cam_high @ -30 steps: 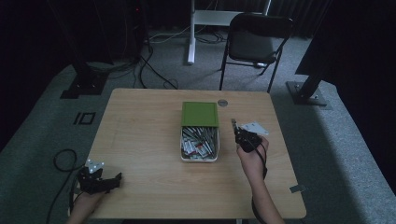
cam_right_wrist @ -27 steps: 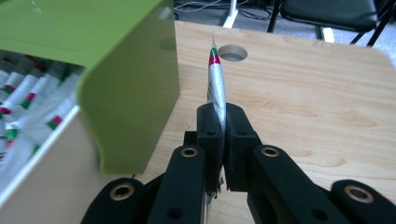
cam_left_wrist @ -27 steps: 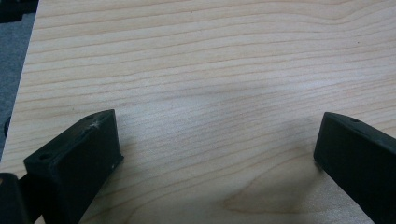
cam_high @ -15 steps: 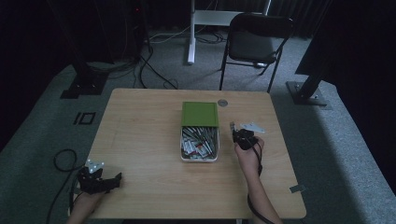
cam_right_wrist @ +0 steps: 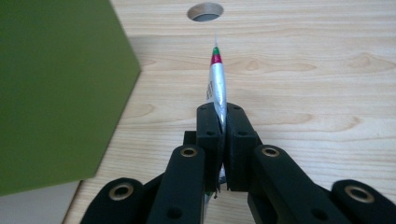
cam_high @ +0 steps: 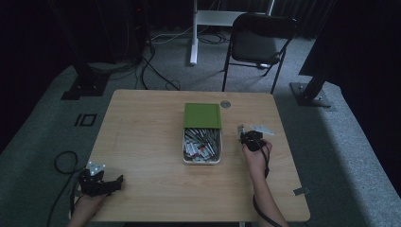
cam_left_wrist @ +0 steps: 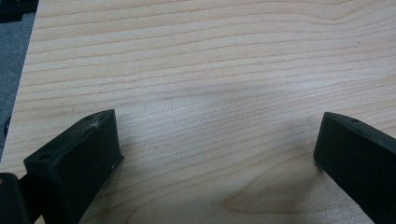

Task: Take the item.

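Observation:
A white box [cam_high: 202, 147] with several small packets in it stands mid-table, and its green lid [cam_high: 202, 116] covers the far half. My right gripper [cam_high: 250, 138] is just right of the box, low over the wood. In the right gripper view it [cam_right_wrist: 223, 116] is shut on a thin silver sachet [cam_right_wrist: 217, 84] with a red and green tip, held edge-on and pointing away from me. The green lid [cam_right_wrist: 56, 93] is on its left. My left gripper [cam_high: 99, 182] rests at the front left corner, and its jaws [cam_left_wrist: 219, 140] are open over bare wood.
A round cable hole [cam_high: 225, 104] lies in the table [cam_high: 142, 132] behind the box, also seen as the hole [cam_right_wrist: 204, 11] beyond the sachet. A folding chair [cam_high: 257, 45] and stand legs are behind the table. Cables trail off the front left edge.
My right gripper has sunk slightly toward the table beside the box, still holding the sachet. The left gripper has stayed where it was.

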The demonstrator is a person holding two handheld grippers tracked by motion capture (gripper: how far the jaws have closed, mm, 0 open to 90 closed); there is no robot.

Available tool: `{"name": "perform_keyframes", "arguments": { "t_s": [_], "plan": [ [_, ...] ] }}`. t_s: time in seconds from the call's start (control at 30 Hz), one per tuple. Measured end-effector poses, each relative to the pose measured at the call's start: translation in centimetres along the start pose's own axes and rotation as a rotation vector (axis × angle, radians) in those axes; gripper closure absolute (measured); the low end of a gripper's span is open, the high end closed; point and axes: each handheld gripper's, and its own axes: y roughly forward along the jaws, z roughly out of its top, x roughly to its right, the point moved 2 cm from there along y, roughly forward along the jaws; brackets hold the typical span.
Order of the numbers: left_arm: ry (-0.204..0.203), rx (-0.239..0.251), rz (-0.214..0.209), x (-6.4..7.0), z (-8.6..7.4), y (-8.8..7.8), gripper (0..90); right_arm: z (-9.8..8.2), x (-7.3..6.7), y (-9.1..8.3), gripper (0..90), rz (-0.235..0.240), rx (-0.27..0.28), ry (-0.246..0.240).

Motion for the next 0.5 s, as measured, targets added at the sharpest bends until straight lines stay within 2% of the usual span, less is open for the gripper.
{"name": "perform_keyframes", "arguments": {
  "t_s": [0.17, 0.33, 0.5],
  "plan": [
    [0.0, 0.0, 0.0, 0.0, 0.0, 0.0, 1.3, -0.3, 1.3, 0.0, 80.3, 0.007, -0.005, 0.029],
    [0.0, 0.0, 0.0, 0.0, 0.0, 0.0, 1.3, -0.4, 2.6, 0.1, 67.8, 0.005, -0.011, 0.056],
    [0.0, 0.0, 0.0, 0.0, 0.0, 0.0, 1.3, -1.0, 3.8, 0.4, 57.8, -0.043, -0.045, 0.023]
  ]
}}
